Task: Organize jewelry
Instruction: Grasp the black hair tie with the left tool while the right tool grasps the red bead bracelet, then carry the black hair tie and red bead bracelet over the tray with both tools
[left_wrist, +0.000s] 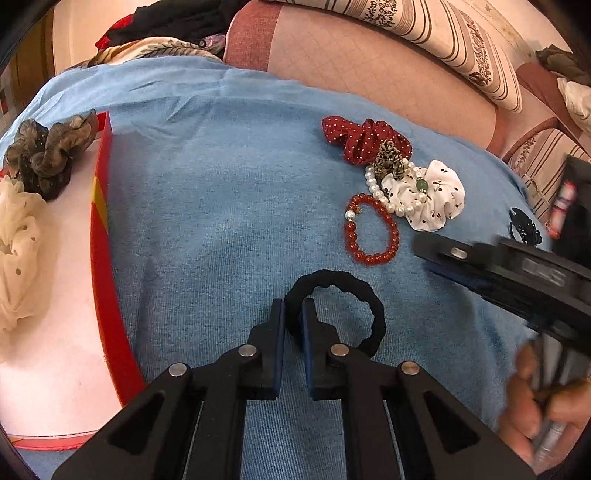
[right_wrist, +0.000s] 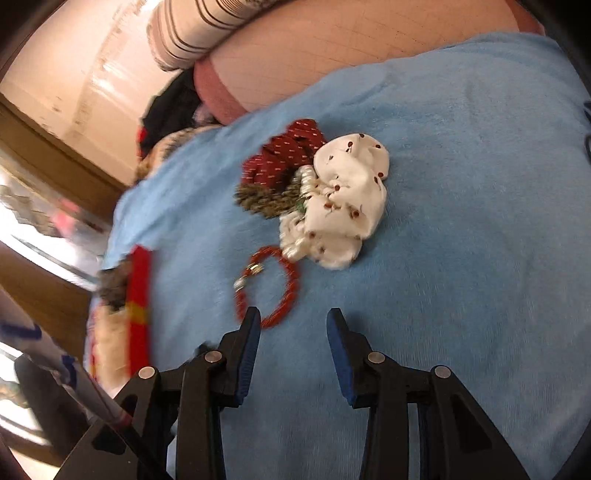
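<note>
My left gripper (left_wrist: 293, 314) is shut on a black hair tie (left_wrist: 373, 306) over the blue cloth (left_wrist: 221, 206). A red bead bracelet (left_wrist: 388, 221) lies beyond it, beside a pearl bracelet (left_wrist: 376, 192), a white cherry-print scrunchie (left_wrist: 439, 199), a leopard scrunchie (left_wrist: 388, 158) and a red dotted scrunchie (left_wrist: 354, 136). My right gripper (right_wrist: 293, 321) is open and empty, just short of the red bead bracelet (right_wrist: 286, 291); it also shows in the left wrist view (left_wrist: 436, 254). The white scrunchie (right_wrist: 343, 206) and red scrunchie (right_wrist: 288, 151) lie farther off.
A red-walled box (left_wrist: 101, 236) at the left holds a dark brown scrunchie (left_wrist: 44, 155) and a cream scrunchie (left_wrist: 18, 240); the box also shows in the right wrist view (right_wrist: 138, 295). A pink mattress (left_wrist: 369, 74) and a striped pillow (left_wrist: 443, 40) lie behind the cloth.
</note>
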